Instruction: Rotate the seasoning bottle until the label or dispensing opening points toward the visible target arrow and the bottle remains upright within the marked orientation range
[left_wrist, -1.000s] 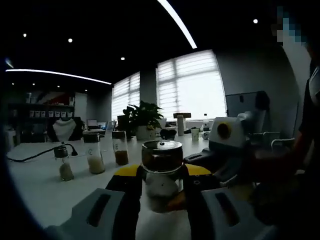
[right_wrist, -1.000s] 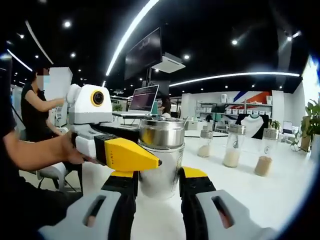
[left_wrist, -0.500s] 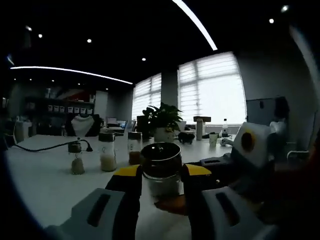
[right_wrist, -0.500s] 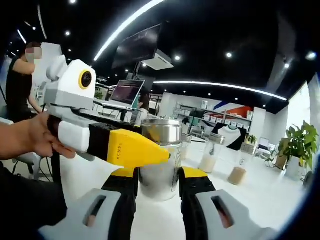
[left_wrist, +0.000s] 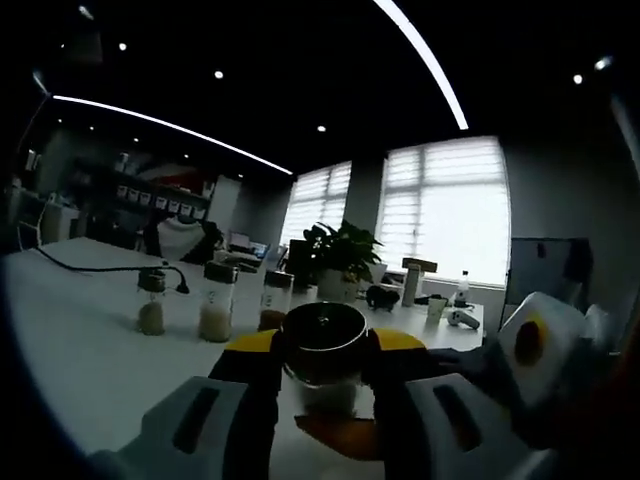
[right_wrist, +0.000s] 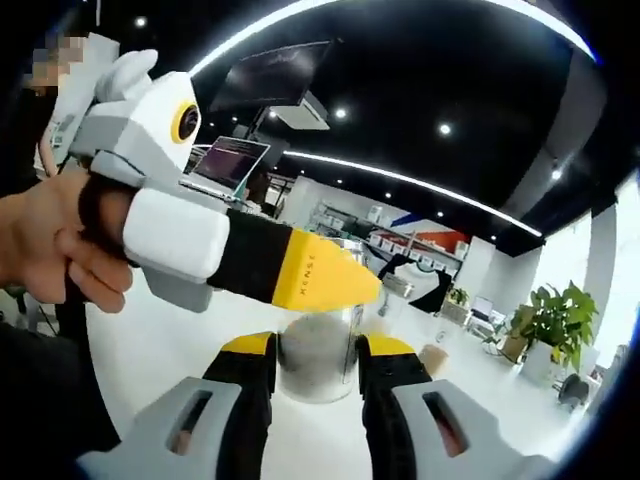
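The seasoning bottle (left_wrist: 322, 328), glass with a shiny metal lid, stands upright on the white table (left_wrist: 90, 370). My left gripper (left_wrist: 325, 352) is shut on it, one yellow-tipped jaw against each side of the lid. In the right gripper view the same bottle (right_wrist: 318, 368) sits between the jaws of my right gripper (right_wrist: 318, 348), which is shut on its body. The left gripper (right_wrist: 330, 285), held by a hand (right_wrist: 50, 240), reaches in from the left across the top of the bottle. The right gripper (left_wrist: 345, 432) comes in low from the right in the left gripper view.
Three more seasoning bottles (left_wrist: 215, 305) stand in a row on the table to the left, beside a black cable (left_wrist: 100, 268). A potted plant (left_wrist: 340, 258) and small items sit farther back. A laptop (right_wrist: 230, 160) shows behind.
Both cameras have tilted up and the background has swung round. The left gripper now looms closer and larger in the right gripper view. The bottle stays between both pairs of jaws.
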